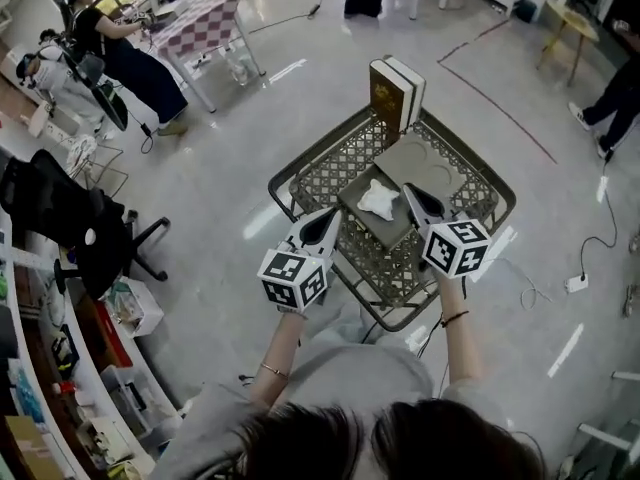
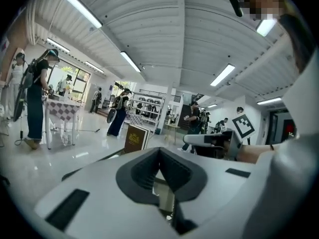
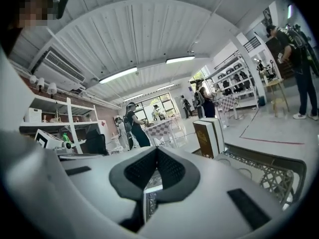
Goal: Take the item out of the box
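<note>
A low grey open box [image 1: 388, 230] lies on a wire-mesh table [image 1: 330, 173], and a crumpled white item [image 1: 379, 199] rests in it. Behind it lies a flat grey lid [image 1: 425, 163]. My left gripper [image 1: 331, 217] is shut and empty, its tip just left of the box. My right gripper [image 1: 410, 192] is also shut and empty, with its tip at the box's right side, close to the white item. In the left gripper view the jaws [image 2: 159, 169] meet with nothing between them. The right gripper view shows the same for the right jaws [image 3: 157, 166].
A brown upright book-like case [image 1: 395, 93] stands at the table's far edge, also seen as the case [image 3: 209, 136]. A black office chair [image 1: 95, 233] and shelves are on the left. People stand by a checkered table [image 1: 200, 18]. A power strip [image 1: 577, 283] lies on the floor at right.
</note>
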`<action>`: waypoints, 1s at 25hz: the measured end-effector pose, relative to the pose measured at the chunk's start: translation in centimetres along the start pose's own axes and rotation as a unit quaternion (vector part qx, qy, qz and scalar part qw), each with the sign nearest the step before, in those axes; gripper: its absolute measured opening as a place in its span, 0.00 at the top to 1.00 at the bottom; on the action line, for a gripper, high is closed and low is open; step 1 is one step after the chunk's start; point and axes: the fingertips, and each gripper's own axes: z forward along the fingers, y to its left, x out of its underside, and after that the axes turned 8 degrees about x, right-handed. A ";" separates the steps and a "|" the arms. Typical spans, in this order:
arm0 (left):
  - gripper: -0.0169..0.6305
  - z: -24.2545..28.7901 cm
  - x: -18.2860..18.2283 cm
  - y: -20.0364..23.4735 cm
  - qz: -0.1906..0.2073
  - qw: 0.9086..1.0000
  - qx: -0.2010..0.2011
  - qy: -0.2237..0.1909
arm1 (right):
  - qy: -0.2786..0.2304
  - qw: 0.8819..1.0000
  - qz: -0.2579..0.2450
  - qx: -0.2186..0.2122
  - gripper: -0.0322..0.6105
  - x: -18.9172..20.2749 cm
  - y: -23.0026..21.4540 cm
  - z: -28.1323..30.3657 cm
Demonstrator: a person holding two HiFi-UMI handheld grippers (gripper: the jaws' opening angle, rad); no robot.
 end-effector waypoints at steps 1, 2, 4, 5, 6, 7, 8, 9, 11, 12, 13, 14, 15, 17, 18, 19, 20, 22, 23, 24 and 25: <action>0.95 0.5 0.5 0.5 -0.005 1.000 0.009 0.009 | 0.006 1.000 0.006 0.008 0.92 0.5 -0.4 0.6; 0.95 1.1 1.1 1.0 -0.010 1.000 0.016 0.018 | 0.013 1.000 0.011 0.016 0.92 1.1 -0.8 1.3; 0.95 2.2 2.2 1.9 -0.023 0.999 0.031 0.034 | 0.029 0.999 0.020 0.031 0.92 2.3 -1.7 2.5; 0.95 2.8 2.8 2.2 -0.030 0.998 0.038 0.041 | 0.038 0.998 0.024 0.038 0.92 3.0 -2.1 3.1; 0.95 3.4 3.4 2.6 -0.036 0.997 0.043 0.049 | 0.048 0.998 0.027 0.043 0.92 3.7 -2.6 3.7; 0.95 4.1 4.0 3.0 -0.043 0.996 0.046 0.056 | 0.060 0.997 0.028 0.047 0.92 4.4 -3.1 4.4; 0.95 4.7 4.6 3.3 -0.049 0.996 0.048 0.062 | 0.071 0.996 0.028 0.050 0.92 5.1 -3.6 5.0; 0.95 5.3 5.2 3.6 -0.055 0.995 0.048 0.068 | 0.082 0.995 0.030 0.052 0.92 5.9 -4.1 5.6; 0.95 6.6 6.5 4.1 -0.064 0.993 0.050 0.082 | 0.100 0.993 0.038 0.056 0.92 7.2 -5.2 6.6; 0.95 7.1 7.1 4.2 -0.068 0.993 0.050 0.088 | 0.107 0.992 0.044 0.057 0.92 7.8 -5.6 7.0; 0.95 7.7 7.6 4.4 -0.072 0.992 0.049 0.094 | 0.114 0.991 0.050 0.058 0.92 8.4 -6.1 7.4; 0.95 8.2 8.1 4.7 -0.076 0.991 0.048 0.098 | 0.120 0.990 0.054 0.059 0.92 8.8 -6.5 7.7; 0.95 8.5 8.6 4.8 -0.081 0.990 0.047 0.103 | 0.125 0.989 0.059 0.060 0.92 9.3 -6.9 7.9; 0.95 9.0 9.5 5.0 -0.091 0.989 0.044 0.111 | 0.140 0.986 0.070 0.060 0.92 10.5 -7.5 8.2; 0.95 9.2 10.0 5.1 -0.095 0.988 0.043 0.115 | 0.148 0.984 0.073 0.062 0.92 11.1 -7.8 8.4; 0.95 9.5 10.5 5.3 -0.098 0.987 0.042 0.120 | 0.157 0.982 0.076 0.066 0.92 11.8 -8.2 8.6; 0.95 9.8 10.9 5.4 -0.101 0.986 0.042 0.124 | 0.166 0.980 0.079 0.071 0.92 12.5 -8.7 8.9; 0.95 10.3 12.0 5.6 -0.106 0.985 0.040 0.131 | 0.184 0.976 0.090 0.073 0.92 13.9 -9.4 9.4; 0.95 10.5 12.5 5.8 -0.108 0.984 0.038 0.134 | 0.189 0.974 0.099 0.069 0.92 14.6 -9.6 9.7; 0.95 10.7 12.9 6.0 -0.112 0.984 0.037 0.137 | 0.194 0.973 0.109 0.067 0.92 15.1 -9.7 10.0; 0.95 10.9 13.3 6.1 -0.115 0.983 0.036 0.140 | 0.198 0.971 0.116 0.067 0.92 15.7 -9.9 10.2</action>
